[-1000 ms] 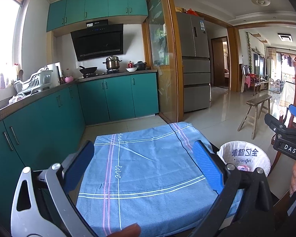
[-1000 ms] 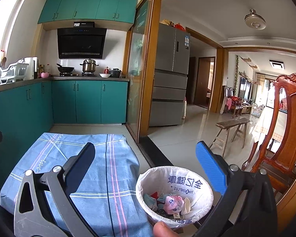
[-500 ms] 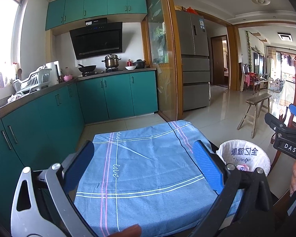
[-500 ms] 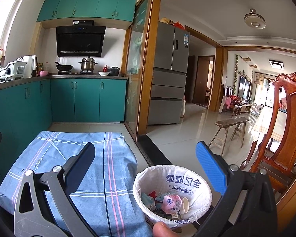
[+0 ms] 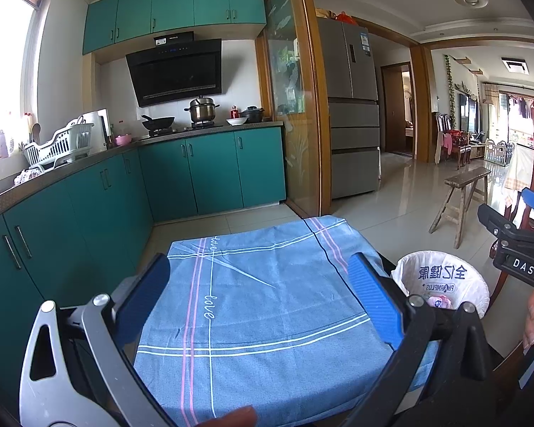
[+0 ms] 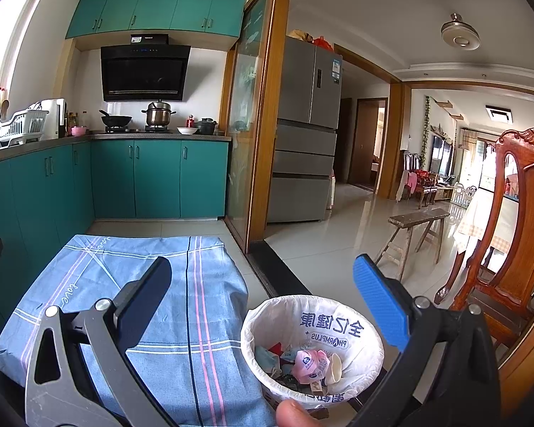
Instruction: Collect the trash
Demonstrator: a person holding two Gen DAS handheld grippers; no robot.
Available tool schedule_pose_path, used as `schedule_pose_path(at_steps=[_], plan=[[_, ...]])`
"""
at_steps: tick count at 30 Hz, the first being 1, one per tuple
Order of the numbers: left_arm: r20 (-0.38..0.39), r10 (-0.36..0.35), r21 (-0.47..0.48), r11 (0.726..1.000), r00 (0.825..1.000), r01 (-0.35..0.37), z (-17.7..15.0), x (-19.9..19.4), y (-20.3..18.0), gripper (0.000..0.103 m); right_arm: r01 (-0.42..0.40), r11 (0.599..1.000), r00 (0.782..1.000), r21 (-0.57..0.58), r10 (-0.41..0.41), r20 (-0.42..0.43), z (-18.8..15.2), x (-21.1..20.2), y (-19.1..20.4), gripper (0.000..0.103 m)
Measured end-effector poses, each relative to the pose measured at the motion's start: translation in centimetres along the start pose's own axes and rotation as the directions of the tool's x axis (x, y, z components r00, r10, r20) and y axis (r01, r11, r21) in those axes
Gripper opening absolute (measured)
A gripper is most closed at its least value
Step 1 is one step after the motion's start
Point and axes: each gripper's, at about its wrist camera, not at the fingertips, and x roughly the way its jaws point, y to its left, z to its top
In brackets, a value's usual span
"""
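A trash bin lined with a white printed bag (image 6: 313,327) stands right of a table covered by a blue striped cloth (image 6: 131,284). It holds several pieces of trash, among them a pink wrapper (image 6: 308,364). The bin also shows in the left wrist view (image 5: 441,281). My right gripper (image 6: 263,288) is open and empty, above the cloth's right edge and the bin. My left gripper (image 5: 258,291) is open and empty above the cloth (image 5: 252,284). The right gripper's body shows at the right of the left wrist view (image 5: 516,252).
Teal kitchen cabinets (image 5: 89,199) run along the left. A glass sliding door (image 6: 245,149) and a fridge (image 6: 306,131) stand beyond. A wooden stool (image 6: 413,235) and a carved wooden chair (image 6: 516,235) are on the right.
Both views have shifted slightly; the cloth and bin sit a little lower and nearer in frame. Both grippers stay open and empty.
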Motion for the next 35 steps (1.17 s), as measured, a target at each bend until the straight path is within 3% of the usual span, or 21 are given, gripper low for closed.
schedule_pose_path(at_steps=[26,31,34,35], plan=[[-0.021,-0.007,0.003,1.0,1.0,0.007,-0.7,1.5,-0.3,0.1,-0.008,1.0,1.0,-0.011,0.008,-0.025,-1.1,1.1,0.1,0.1],[-0.077,-0.019,-0.017,1.0,0.997,0.018,-1.1,3.4,0.1,0.1,-0.033,0.999,0.998,-0.018,0.032,-0.057,-1.3,2.5,0.6,0.1],[-0.151,-0.034,-0.055,0.998,0.988,0.026,-2.0,6.7,1.0,0.1,-0.099,0.995,0.987,-0.017,0.097,-0.126,-1.9,4.8,1.5,0.1],[-0.18,-0.033,-0.065,0.998,0.983,0.022,-2.4,8.1,1.3,0.1,-0.145,0.989,0.975,-0.017,0.14,-0.173,-2.4,6.3,2.1,0.1]])
